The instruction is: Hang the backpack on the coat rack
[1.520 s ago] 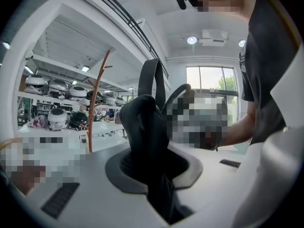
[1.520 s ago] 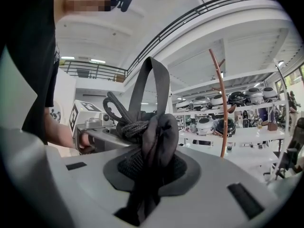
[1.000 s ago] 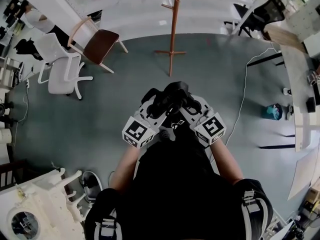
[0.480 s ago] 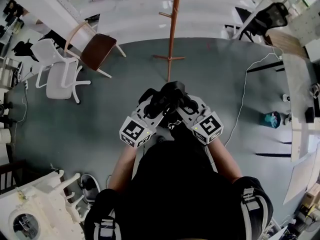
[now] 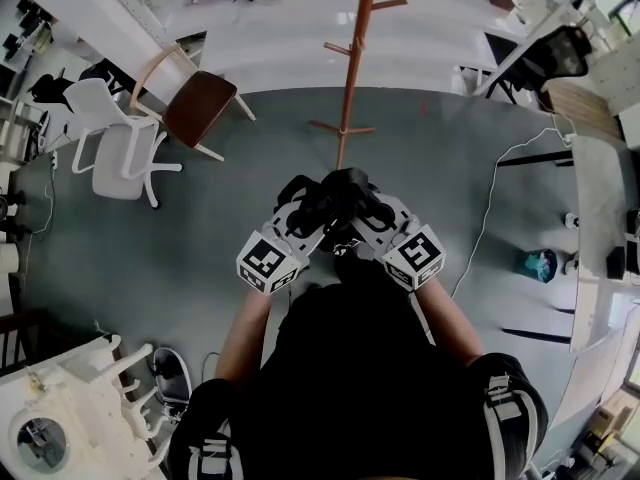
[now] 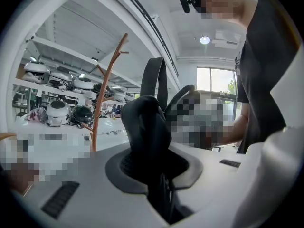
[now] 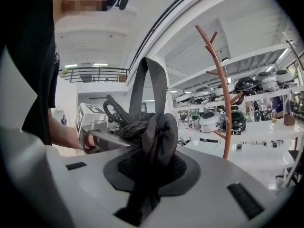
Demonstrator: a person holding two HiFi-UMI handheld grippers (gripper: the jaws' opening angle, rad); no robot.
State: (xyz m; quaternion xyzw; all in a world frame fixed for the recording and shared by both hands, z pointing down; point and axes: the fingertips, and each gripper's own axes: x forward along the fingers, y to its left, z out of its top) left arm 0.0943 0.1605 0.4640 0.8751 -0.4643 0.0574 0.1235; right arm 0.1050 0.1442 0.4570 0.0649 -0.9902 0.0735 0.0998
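A black backpack [image 5: 334, 200] is held up in front of my chest by both grippers. My left gripper [image 5: 303, 216] is shut on a bunched fold of its black fabric [image 6: 144, 127], and a grey strap loop [image 6: 154, 80] rises above the fold. My right gripper [image 5: 372, 218] is shut on another fold [image 7: 160, 136] beside a braided cord [image 7: 124, 122] and the same strap [image 7: 148, 82]. The wooden coat rack [image 5: 349, 68] stands straight ahead on the floor, a short way beyond the backpack. It also shows as the coat rack [image 6: 103, 99] in the left gripper view and the coat rack [image 7: 220, 89] in the right.
A brown wooden chair [image 5: 196, 96] and a white office chair [image 5: 118, 150] stand to the left of the rack. A black office chair [image 5: 552, 56], a long table [image 5: 598, 218], a floor cable [image 5: 489, 198] and a teal bin [image 5: 540, 265] are on the right. White equipment [image 5: 60, 418] sits at lower left.
The coat rack has come closer and its base sits lower in the head view; the chairs and table have slid accordingly. Both grippers keep the same hold on the backpack.
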